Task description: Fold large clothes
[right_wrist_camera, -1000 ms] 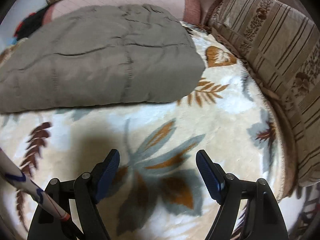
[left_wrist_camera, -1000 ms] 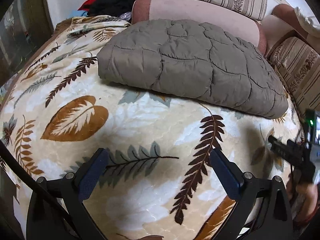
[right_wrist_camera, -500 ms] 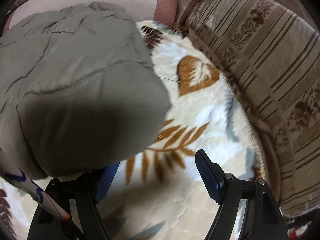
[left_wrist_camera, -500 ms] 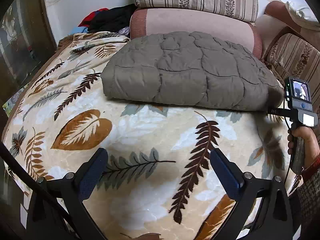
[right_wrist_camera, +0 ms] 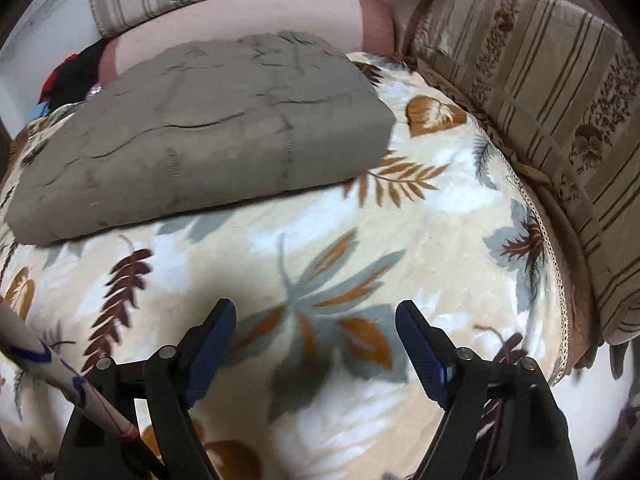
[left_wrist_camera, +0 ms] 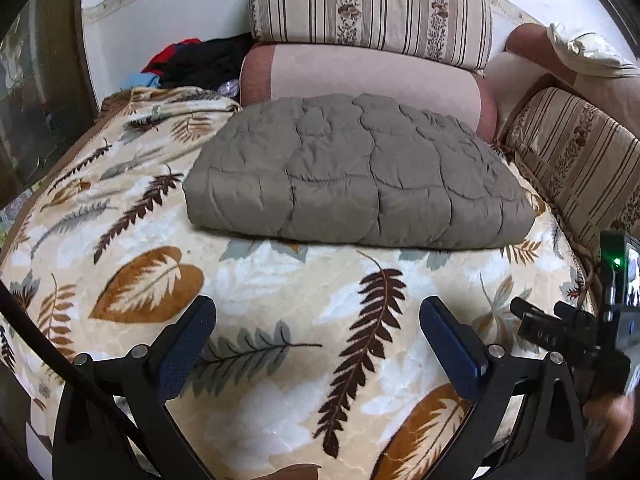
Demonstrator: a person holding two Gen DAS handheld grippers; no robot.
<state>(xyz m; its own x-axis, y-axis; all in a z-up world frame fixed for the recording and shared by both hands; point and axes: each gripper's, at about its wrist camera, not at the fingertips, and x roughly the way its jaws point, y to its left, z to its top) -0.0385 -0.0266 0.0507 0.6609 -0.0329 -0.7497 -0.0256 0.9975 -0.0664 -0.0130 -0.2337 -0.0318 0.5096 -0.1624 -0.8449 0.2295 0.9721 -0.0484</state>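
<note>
The left gripper (left_wrist_camera: 318, 344) hangs over the near part of the bed with its blue-padded jaws spread wide and nothing between them. The right gripper (right_wrist_camera: 315, 344) is likewise wide apart and empty; its jaws have just been opening a little further. Only the left wrist view shows the right-hand tool from outside, at its right edge: a black handle with a small lit screen (left_wrist_camera: 624, 276), cut off by the frame, and a hand (left_wrist_camera: 608, 412) below it, mostly hidden. Only the right wrist view shows a white rod with blue marks (right_wrist_camera: 60, 372) crossing its near left corner; what it is cannot be told.

The folded grey-brown quilted garment (left_wrist_camera: 356, 176) lies at the far middle of the bed, apart from both grippers. It rests on a cream plush blanket printed with brown and grey leaves (left_wrist_camera: 280, 280). Behind it lie a pink bolster (left_wrist_camera: 360, 76) and a striped floral cushion (left_wrist_camera: 372, 4), against a white wall. A pile of dark and red clothes (left_wrist_camera: 196, 60) sits far left. The right wrist view is blurred.
</note>
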